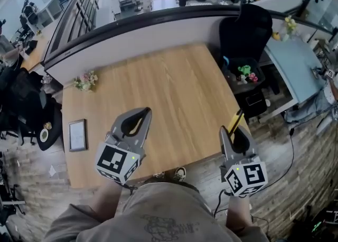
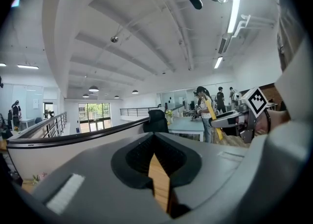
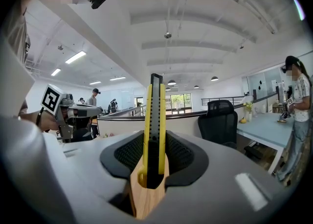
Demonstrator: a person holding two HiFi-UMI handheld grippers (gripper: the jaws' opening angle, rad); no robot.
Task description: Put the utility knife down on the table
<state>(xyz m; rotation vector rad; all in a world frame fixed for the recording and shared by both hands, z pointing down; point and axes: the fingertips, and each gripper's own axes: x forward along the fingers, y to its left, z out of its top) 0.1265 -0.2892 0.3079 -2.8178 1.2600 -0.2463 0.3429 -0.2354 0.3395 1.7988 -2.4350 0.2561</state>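
Carrying step: right gripper (image 1: 235, 133) jaws clench the utility knife (image 3: 154, 120) over the table's (image 1: 174, 87) 5 o'clock edge. Next, lower and release. Left gripper (image 1: 142, 114) jaws closed, empty.

Bright, even ceiling strip light (image 2: 234, 17); fisheye edges darken and bend.

No text, label or number can be read anywhere

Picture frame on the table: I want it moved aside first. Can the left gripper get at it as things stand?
Probably yes. The left gripper holds nothing and hangs near the picture frame, with only bare table between; its jaws are shut, so they must open.
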